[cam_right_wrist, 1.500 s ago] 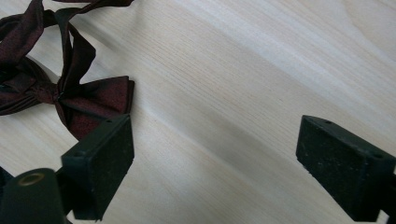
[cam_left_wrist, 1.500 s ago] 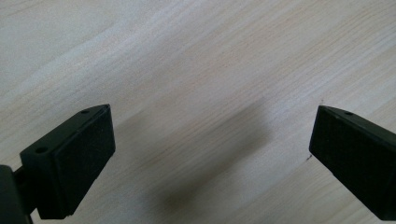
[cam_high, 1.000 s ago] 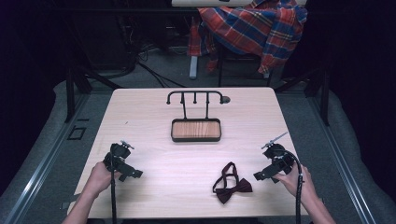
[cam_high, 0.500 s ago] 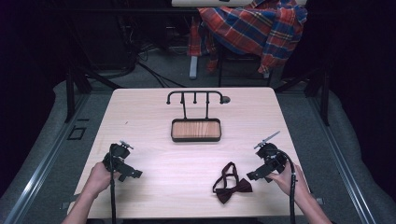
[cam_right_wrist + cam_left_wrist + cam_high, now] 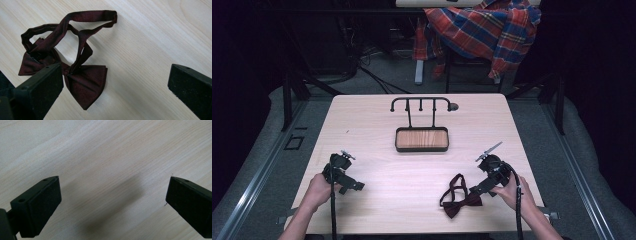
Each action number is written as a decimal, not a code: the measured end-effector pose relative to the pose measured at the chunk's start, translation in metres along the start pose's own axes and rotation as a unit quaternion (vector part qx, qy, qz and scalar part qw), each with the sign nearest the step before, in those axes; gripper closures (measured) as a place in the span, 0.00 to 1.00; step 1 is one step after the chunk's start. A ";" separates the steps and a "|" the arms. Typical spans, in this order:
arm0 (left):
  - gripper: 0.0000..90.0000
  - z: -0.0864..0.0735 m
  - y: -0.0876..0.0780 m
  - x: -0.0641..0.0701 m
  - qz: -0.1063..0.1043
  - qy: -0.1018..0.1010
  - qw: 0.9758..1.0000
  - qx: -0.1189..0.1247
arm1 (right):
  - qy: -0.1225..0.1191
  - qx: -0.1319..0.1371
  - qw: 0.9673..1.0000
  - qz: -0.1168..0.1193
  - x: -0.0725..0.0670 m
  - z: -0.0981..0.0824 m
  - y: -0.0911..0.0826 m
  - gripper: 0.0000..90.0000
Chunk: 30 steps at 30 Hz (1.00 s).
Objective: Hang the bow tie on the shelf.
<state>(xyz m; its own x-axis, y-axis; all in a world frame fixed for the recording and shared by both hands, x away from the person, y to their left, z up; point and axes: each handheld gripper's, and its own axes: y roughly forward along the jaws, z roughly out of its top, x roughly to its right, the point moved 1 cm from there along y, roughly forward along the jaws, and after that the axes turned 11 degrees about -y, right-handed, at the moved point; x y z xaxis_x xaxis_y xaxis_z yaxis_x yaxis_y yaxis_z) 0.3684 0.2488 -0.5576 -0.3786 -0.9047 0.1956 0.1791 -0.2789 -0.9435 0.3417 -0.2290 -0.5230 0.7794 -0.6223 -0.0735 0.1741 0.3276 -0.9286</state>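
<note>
A dark red bow tie (image 5: pixel 460 202) with its looped strap lies flat near the table's front edge, right of centre; in the right gripper view the bow tie (image 5: pixel 82 80) sits under and beside the left jaw. My right gripper (image 5: pixel 477 190) hovers just right of it, open, with nothing between its jaws (image 5: pixel 115 87). My left gripper (image 5: pixel 348 184) stands open over bare wood at the front left (image 5: pixel 112 205), far from the tie.
A shallow wooden tray (image 5: pixel 422 139) with a black frame sits at mid-table, and a black rack with hooks (image 5: pixel 422 104) stands behind it. A plaid cloth (image 5: pixel 482 30) hangs over a chair beyond the table. The light wooden table (image 5: pixel 377 125) is bordered by dark floor.
My right gripper has moved left and slightly forward, closing in on the bow tie. The left gripper and the tie have stayed where they were.
</note>
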 end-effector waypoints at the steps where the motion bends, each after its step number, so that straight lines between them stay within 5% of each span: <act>1: 0.00 0.000 0.000 0.000 0.000 0.000 1.000 0.000 | -0.008 -0.009 1.000 -0.001 0.000 0.001 0.000 0.00; 15: 0.00 0.000 0.000 0.000 0.005 0.000 1.000 -0.001 | -0.038 -0.013 0.999 0.007 -0.010 0.011 0.012 0.00; 30: 0.00 0.000 0.000 0.000 0.006 0.001 1.000 -0.001 | -0.039 -0.022 0.999 0.005 -0.016 0.017 0.025 0.05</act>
<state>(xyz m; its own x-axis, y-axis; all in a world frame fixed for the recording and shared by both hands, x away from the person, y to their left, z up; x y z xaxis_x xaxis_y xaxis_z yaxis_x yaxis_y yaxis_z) 0.3686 0.2487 -0.5579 -0.3789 -0.9069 0.1843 0.1812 -0.2680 -0.9462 0.3433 -0.1991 -0.5386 0.8257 -0.5613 -0.0562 0.1410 0.3017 -0.9429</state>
